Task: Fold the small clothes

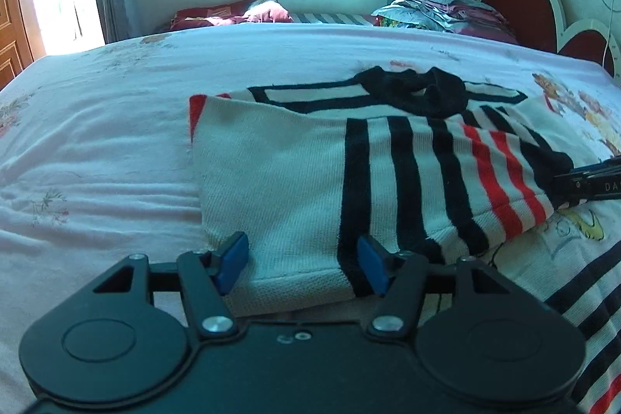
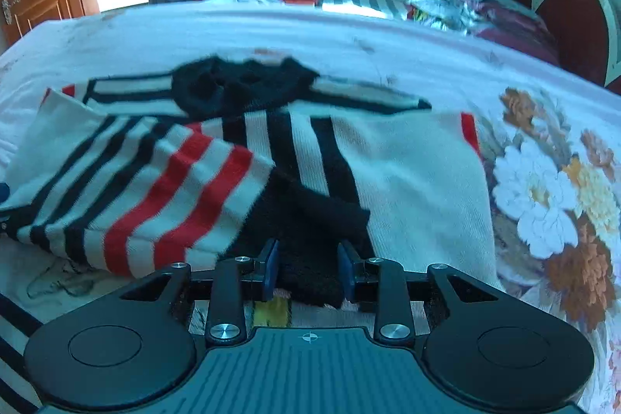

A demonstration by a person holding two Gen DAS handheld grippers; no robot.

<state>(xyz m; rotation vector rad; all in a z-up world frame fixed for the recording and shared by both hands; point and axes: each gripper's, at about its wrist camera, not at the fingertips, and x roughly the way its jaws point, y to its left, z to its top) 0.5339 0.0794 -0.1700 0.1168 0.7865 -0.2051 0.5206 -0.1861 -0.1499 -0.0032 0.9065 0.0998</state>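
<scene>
A small white knit sweater [image 1: 287,181] with black and red stripes and a black collar [image 1: 419,88] lies on the bed, its sleeves folded in over the body. My left gripper [image 1: 302,264] is open, its blue pads either side of the sweater's white hem edge. My right gripper [image 2: 308,270] is open, its pads either side of the black cuff [image 2: 310,220] of a sleeve. The striped sleeve [image 2: 155,196] lies to its left. The right gripper's black tip shows at the right edge of the left wrist view [image 1: 590,185].
The bed has a pale pink floral sheet [image 1: 97,127] and a flowered blanket [image 2: 551,200] on the right. Another striped garment [image 1: 582,317] lies at the near right. Pillows and folded bedding [image 1: 442,10] sit by the red headboard [image 1: 524,2]. A window and curtains are behind.
</scene>
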